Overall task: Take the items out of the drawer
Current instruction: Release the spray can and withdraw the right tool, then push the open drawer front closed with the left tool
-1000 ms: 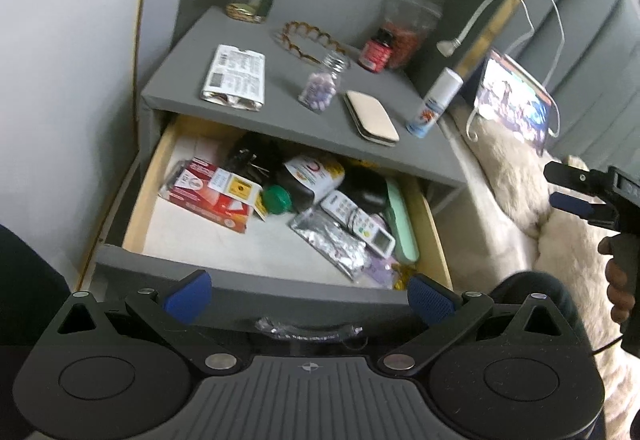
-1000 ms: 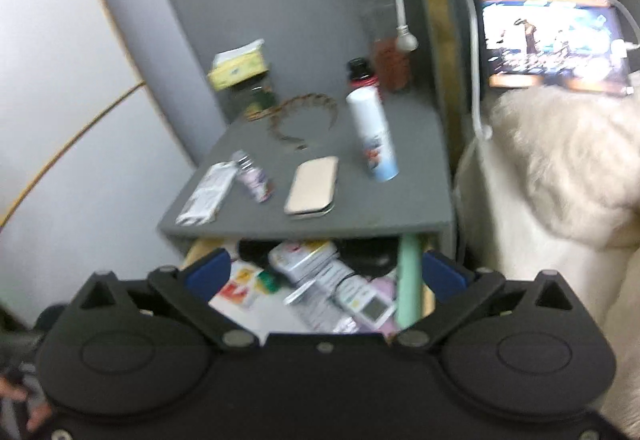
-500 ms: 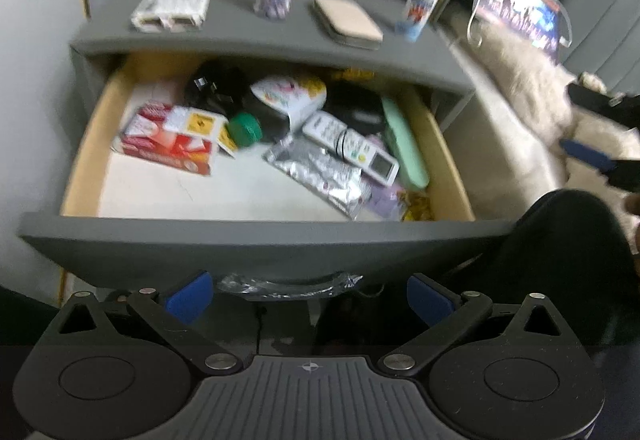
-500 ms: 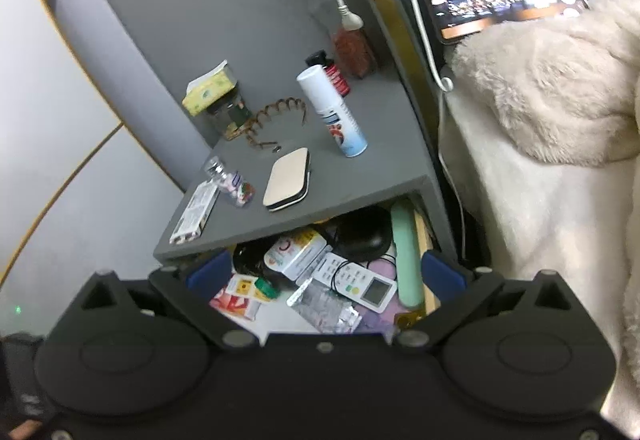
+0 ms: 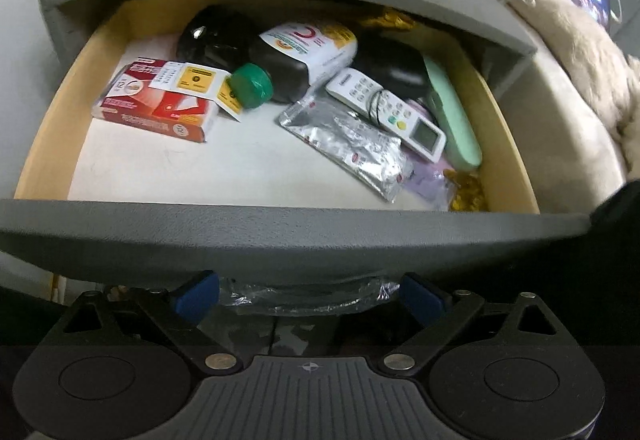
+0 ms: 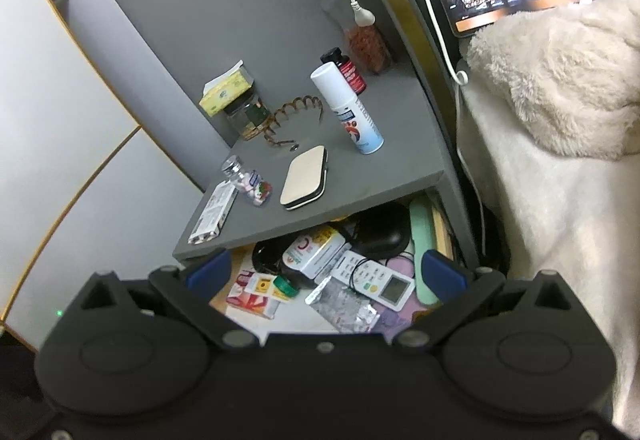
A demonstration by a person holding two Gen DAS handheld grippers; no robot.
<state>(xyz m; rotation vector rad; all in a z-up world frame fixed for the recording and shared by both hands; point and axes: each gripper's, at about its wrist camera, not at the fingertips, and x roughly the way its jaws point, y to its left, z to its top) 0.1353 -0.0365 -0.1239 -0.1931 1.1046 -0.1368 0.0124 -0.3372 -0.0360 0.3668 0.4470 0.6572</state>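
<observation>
My left gripper (image 5: 308, 294) jaws, closing yet apart on nothing, sit low-centre; I clear the drawer (image 5: 280, 236) front first, then choose.

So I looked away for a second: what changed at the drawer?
The left gripper dropped toward the drawer front, its jaws closing slightly around the handle without gripping. The right gripper rolled, still open. Drawer contents unmoved.

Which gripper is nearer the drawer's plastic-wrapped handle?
Left. The left gripper sits right at the handle, its closing jaws either side of it, pads not touching. The right gripper is held higher, looking down on the open drawer.
</observation>
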